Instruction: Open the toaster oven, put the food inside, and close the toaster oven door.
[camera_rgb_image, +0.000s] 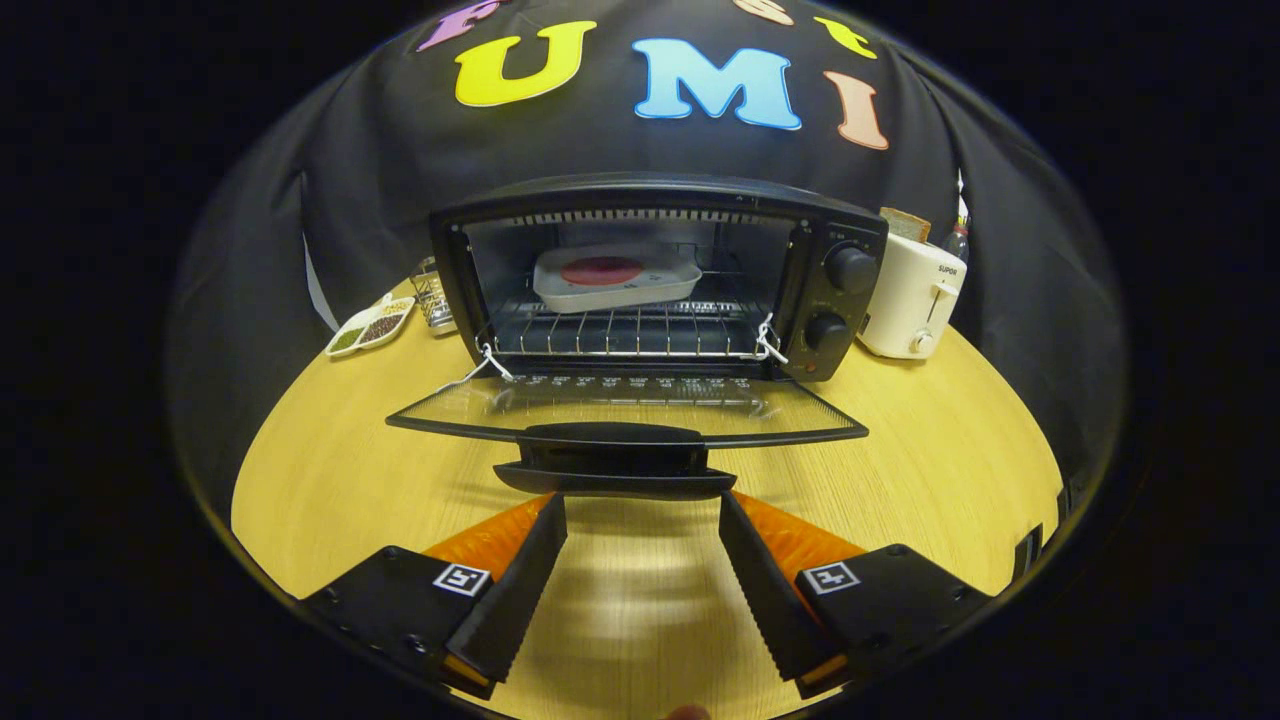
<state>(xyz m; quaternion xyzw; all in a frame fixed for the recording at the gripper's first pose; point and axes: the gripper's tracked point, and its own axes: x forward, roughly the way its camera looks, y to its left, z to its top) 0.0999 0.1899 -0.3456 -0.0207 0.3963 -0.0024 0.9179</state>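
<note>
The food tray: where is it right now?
In the gripper view, the food tray sits on the rack inside the open toaster oven, beyond the open claw.

**Black oven, pale wood, one red disc**

The oven (655, 275) is black, with black knobs (850, 268) and a small reddish lamp low on its panel. Its rack (630, 330) is bright silver wire. The door (625, 405) is clear glass in a black frame, with a black handle (612, 460) and a row of pale marks along the hinge side. The tray (612, 278) inside is off-white and carries a red round food (601, 270). The counter (330, 470) is light yellow wood with fine grain. The toaster (912, 295) is cream. A white dish (370, 327) holds green and brown fillings.
</note>
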